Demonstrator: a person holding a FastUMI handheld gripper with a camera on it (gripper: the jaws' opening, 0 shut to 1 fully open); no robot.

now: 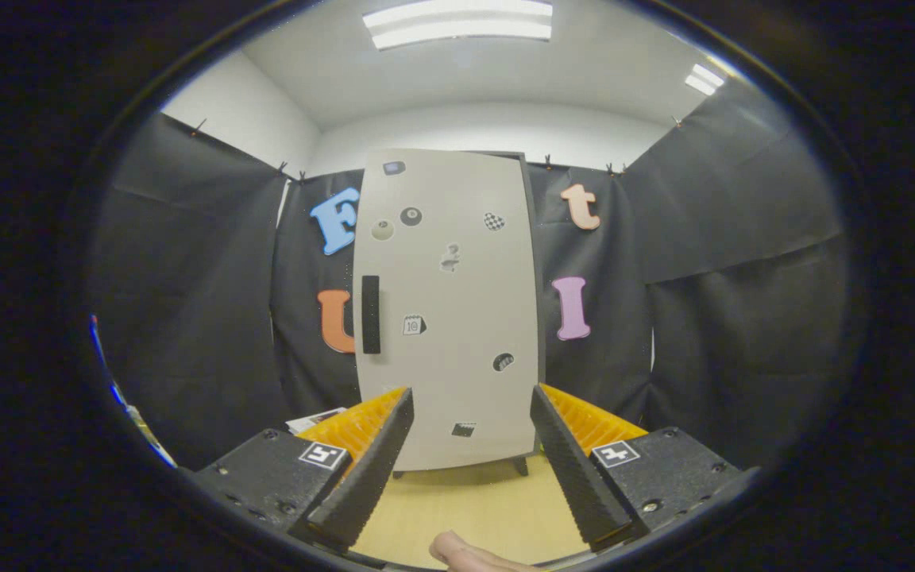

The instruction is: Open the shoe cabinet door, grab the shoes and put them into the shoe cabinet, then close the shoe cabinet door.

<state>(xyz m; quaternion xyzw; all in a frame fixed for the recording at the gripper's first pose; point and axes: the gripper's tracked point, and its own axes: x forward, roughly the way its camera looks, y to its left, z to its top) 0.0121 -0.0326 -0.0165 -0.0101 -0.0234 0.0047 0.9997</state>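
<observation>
The shoe cabinet stands upright ahead of me on short dark legs, against the black cloth wall. Its pale grey door is shut and carries several small stickers. A black vertical handle sits on the door's left side, at mid height. My gripper is open, its two ribbed black fingers spread wide with nothing between them. The fingers frame the lower part of the door from a distance, short of touching it. The handle lies above and slightly left of the left finger.
A light wooden floor runs from the fingers to the cabinet's feet. A fingertip of the person's hand shows just below the fingers. Something small and white with print lies on the floor left of the cabinet. Black cloth walls close both sides.
</observation>
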